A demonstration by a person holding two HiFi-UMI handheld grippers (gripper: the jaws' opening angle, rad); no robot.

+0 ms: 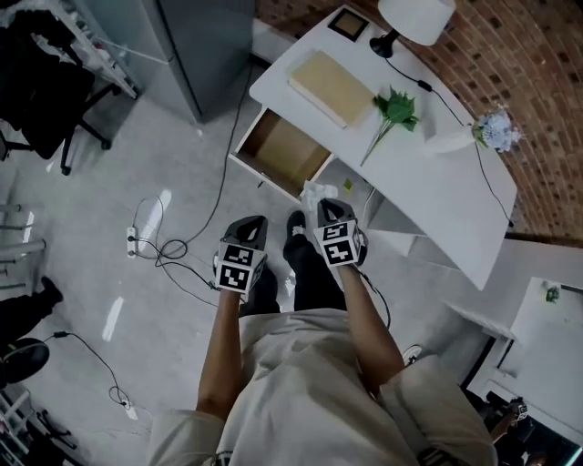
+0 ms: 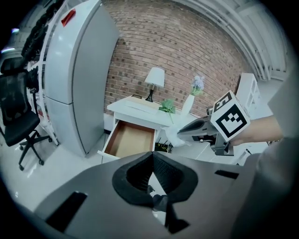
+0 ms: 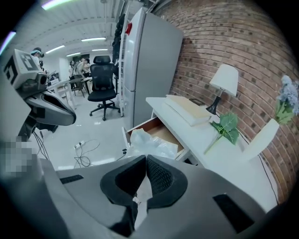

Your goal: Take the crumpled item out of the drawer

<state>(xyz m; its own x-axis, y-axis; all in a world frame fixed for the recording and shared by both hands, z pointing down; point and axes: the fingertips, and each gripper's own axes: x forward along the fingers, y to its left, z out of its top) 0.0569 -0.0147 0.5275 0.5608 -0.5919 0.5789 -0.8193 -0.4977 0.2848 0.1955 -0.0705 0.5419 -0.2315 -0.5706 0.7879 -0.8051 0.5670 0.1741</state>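
Note:
My right gripper [image 1: 326,211] is shut on the crumpled item [image 1: 314,192], a wad of whitish, translucent wrap. It hangs in the air in front of the open drawer [image 1: 281,148], outside it. In the right gripper view the crumpled item [image 3: 150,143] bulges out past the closed pads [image 3: 159,175]. The wooden drawer [image 2: 130,139] is pulled out of the white desk [image 1: 437,196] and its bottom looks bare. My left gripper [image 1: 248,226] hovers beside the right one, over the floor. Its jaws meet at the tips with nothing between them.
On the desk lie a flat beige box [image 1: 331,86], a green sprig [image 1: 393,111], a lamp [image 1: 412,18] and a vase of flowers [image 1: 483,132]. A grey fridge [image 2: 77,79] stands left of the desk. A power strip and cables [image 1: 150,241] lie on the floor, with an office chair [image 3: 103,81] beyond.

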